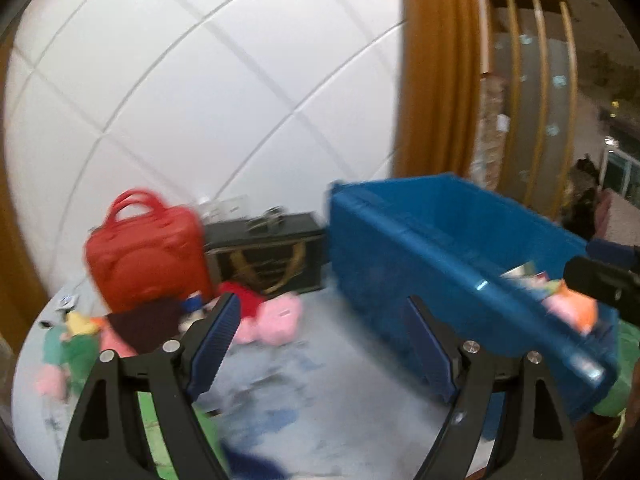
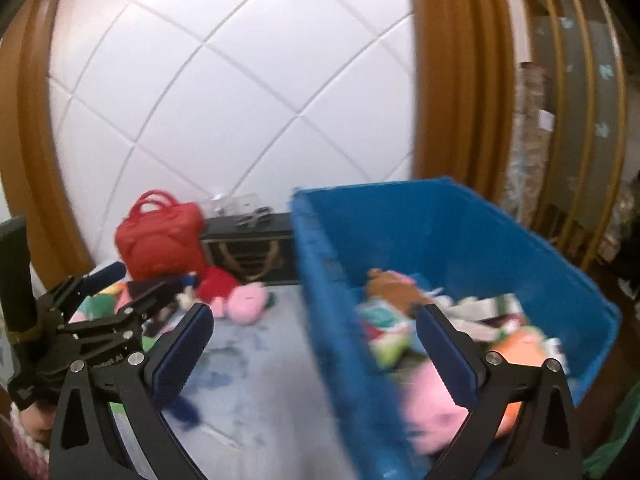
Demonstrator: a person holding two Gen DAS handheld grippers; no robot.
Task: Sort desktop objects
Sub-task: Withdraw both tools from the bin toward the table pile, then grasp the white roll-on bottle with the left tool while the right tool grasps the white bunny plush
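Observation:
My left gripper [image 1: 320,322] is open with nothing between its fingers, over the pale, blue-stained tabletop [image 1: 304,384]. Ahead of it on the left lies a pile of plush toys [image 1: 80,344], with a pink plush [image 1: 276,316] at its near end. A blue plastic bin [image 1: 432,248] stands on the right. My right gripper [image 2: 316,330] is open and holds nothing; its jaws straddle the near left wall of the blue bin [image 2: 460,232]. Inside the bin lie several soft toys [image 2: 388,332], one of them pink [image 2: 432,412]. The left gripper [image 2: 132,284] shows at the left of the right wrist view.
A red handbag [image 1: 148,248] stands upright behind the toy pile. Beside it sits a black box with gold handles [image 1: 264,252], against the white tiled wall [image 1: 200,100]. A wooden door frame [image 1: 436,72] rises behind the bin. Green cloth [image 1: 624,360] lies at the right.

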